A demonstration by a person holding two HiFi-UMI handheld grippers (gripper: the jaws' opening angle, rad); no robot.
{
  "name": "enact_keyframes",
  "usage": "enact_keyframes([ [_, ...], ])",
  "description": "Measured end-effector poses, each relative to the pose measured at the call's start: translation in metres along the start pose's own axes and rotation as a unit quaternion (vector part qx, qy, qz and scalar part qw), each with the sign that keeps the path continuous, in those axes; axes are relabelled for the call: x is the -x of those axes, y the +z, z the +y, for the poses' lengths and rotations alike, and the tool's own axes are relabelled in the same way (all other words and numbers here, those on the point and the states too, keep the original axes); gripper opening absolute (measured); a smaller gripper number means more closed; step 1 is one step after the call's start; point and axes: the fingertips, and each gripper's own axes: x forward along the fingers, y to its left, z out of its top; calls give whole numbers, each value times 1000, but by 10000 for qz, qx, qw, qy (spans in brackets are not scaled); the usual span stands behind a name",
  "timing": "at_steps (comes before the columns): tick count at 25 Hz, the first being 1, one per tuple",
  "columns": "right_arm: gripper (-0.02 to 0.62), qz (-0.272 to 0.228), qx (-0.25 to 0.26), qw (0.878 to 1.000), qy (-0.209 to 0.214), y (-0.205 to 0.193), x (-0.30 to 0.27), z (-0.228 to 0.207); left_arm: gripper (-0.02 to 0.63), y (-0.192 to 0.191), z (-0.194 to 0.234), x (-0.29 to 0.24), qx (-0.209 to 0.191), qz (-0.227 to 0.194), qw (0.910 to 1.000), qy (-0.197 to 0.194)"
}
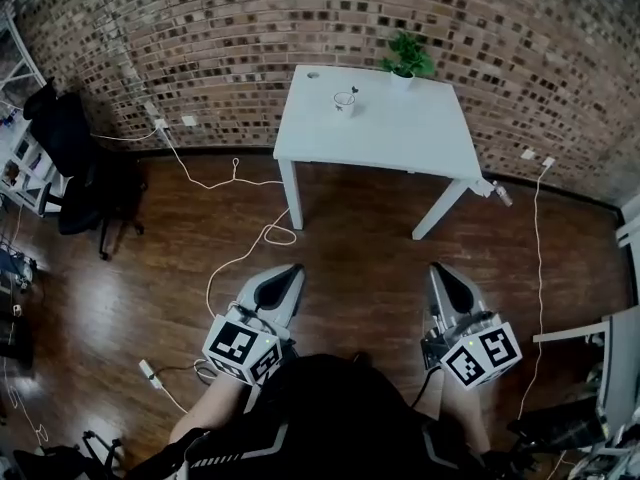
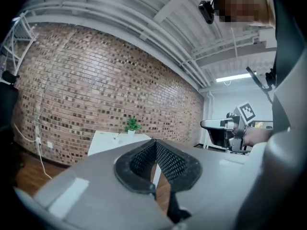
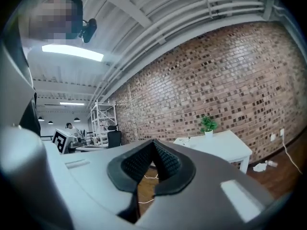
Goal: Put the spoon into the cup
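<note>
The left gripper (image 1: 287,278) and the right gripper (image 1: 444,280) are held level, well short of the white table (image 1: 420,138), each with its jaws closed together on nothing. The cup (image 1: 345,102) is seen on the table, near the potted plant (image 1: 405,63); the spoon cannot be made out.

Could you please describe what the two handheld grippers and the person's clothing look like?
The left gripper and right gripper both have pale grey bodies that taper to a point, lined with black ribbed pads. Each carries a white cube printed with black square markers. The person wears a black top with pale striping.
</note>
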Motion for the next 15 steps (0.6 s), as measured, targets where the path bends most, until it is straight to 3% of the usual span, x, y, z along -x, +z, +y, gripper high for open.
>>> enact_keyframes([
  [15, 6, -21, 17, 10000, 20, 0, -13, -13, -8, -1, 0, -18, 50, 86, 9999, -21],
])
